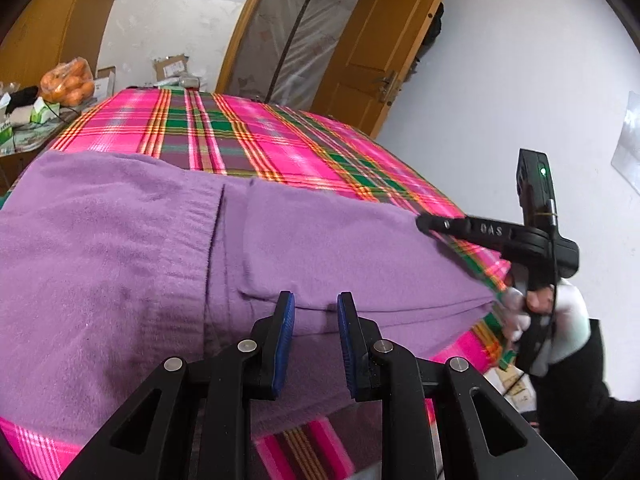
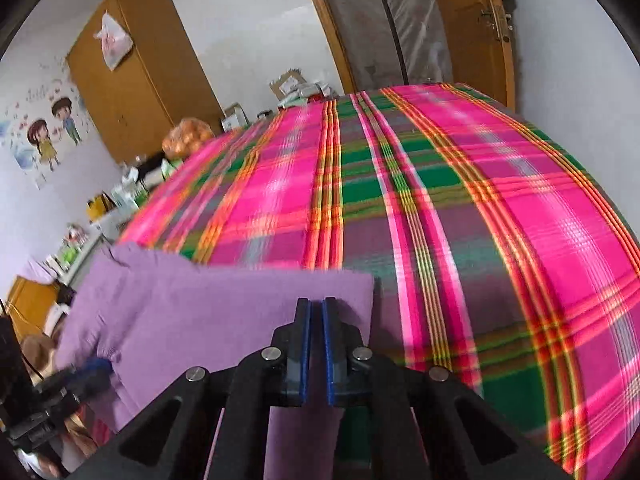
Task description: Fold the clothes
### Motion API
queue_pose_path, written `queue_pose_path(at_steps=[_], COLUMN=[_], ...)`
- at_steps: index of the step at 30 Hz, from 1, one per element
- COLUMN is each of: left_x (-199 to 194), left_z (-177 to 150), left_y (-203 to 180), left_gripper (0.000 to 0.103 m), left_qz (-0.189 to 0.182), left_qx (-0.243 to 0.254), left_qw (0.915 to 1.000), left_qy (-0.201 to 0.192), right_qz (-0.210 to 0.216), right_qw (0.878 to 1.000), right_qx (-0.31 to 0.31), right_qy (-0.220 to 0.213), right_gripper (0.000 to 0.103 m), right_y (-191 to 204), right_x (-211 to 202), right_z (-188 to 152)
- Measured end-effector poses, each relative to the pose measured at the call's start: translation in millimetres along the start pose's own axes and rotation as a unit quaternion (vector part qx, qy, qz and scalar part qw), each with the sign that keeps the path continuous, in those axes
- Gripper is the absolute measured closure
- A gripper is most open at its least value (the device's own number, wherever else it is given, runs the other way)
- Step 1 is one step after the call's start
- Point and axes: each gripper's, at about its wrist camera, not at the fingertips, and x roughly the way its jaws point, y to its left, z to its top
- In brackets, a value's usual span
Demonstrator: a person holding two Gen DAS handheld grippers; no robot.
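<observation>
So here's where we're at: the purple knit garment (image 1: 120, 240) lies spread on the pink plaid bedspread (image 1: 248, 136), running side to side along the near edge of the bed, and that's its long axis. A ribbed band (image 1: 200, 232) crosses it near the middle, with what looks like a folded-over flap to the right of that.

Our left gripper (image 1: 316, 308) hovers low over the middle of the garment with its 2 blue pads (image 1: 285, 336) apart and nothing between them, so it's released. The cloth sits right under and ahead of it.

Our right gripper (image 2: 317, 312) is at the garment's right-hand end, pads pressed together with purple cloth running between them, so we read it as clenched on that corner. From the left wrist view its black tip (image 1: 430, 225) touches the far right edge of the fabric, with a white-gloved hand (image 1: 556, 320) on the handle.

So the right one is on the end and the left one is nearer the middle. Any fold probably turns on carrying that right end leftward along the long axis.

Hard to make out: the right view is motion-blurred, the garment's left end is cut off in both views, and we can't tell how many layers are stacked or what kind of garment it is
</observation>
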Motion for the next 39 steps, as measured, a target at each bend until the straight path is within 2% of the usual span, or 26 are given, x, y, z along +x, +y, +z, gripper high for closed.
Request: queue_pose_path(at_steps=[2,5,9,11,13,20,23,25,30,33,39], left_x=[-3.1,5.5,29.2,43.3,52.0,39.5,29.9,25.9,19.8,16.8,5.2], left_z=[8.2,31.3,45.8,42.7,35.7,25.5,18.2,13.9,8.5,7.9,7.3], left_y=[-4.3,-8.6,-7.5,0.7,7.9,2.2,-1.2,-2.6,-2.5,-0.6,5.3], left_gripper=[0.080,0.080,0.080,0.080,0.081,0.081,0.081,0.081,0.081,0.081,0.080], left_qz=[-0.004,0.005,0.037,0.046,0.043,0.040,0.036,0.031,0.018,0.012,0.002], left_qx=[0.003,0.004,0.001,-0.017,-0.035,-0.021,-0.015,-0.014,-0.014,-0.014,-0.013], left_qw=[1.0000,0.9998,0.9993,0.9986,0.9978,0.9989,0.9992,0.9994,0.9997,0.9998,0.9998], left_qy=[-0.008,-0.016,-0.006,0.020,0.035,0.013,0.003,0.000,-0.004,-0.006,-0.018], right_qz=[0.004,0.010,0.017,0.035,0.036,0.029,0.006,0.021,0.023,0.002,0.007], right_qw=[1.000,1.000,0.999,0.998,0.997,0.998,1.000,1.000,0.997,0.996,0.997], right_qx=[-0.006,-0.008,0.020,0.046,0.047,0.041,0.007,-0.015,-0.075,-0.068,-0.069], right_qy=[-0.019,-0.015,0.025,0.039,0.042,0.035,0.017,0.012,0.005,0.054,0.040], right_gripper=[0.096,0.096,0.096,0.099,0.099,0.099,0.094,0.094,0.093,0.089,0.089], right_y=[1.4,-1.3,-16.2,-28.3,-30.7,-29.5,-5.0,17.7,73.7,80.0,87.6], right_x=[-6.2,3.9,25.9,32.0,34.1,24.4,10.2,2.5,3.8,39.3,33.9], right_z=[7.0,18.5,16.8,11.4,11.0,9.7,8.4,6.8,10.3,9.5,4.7])
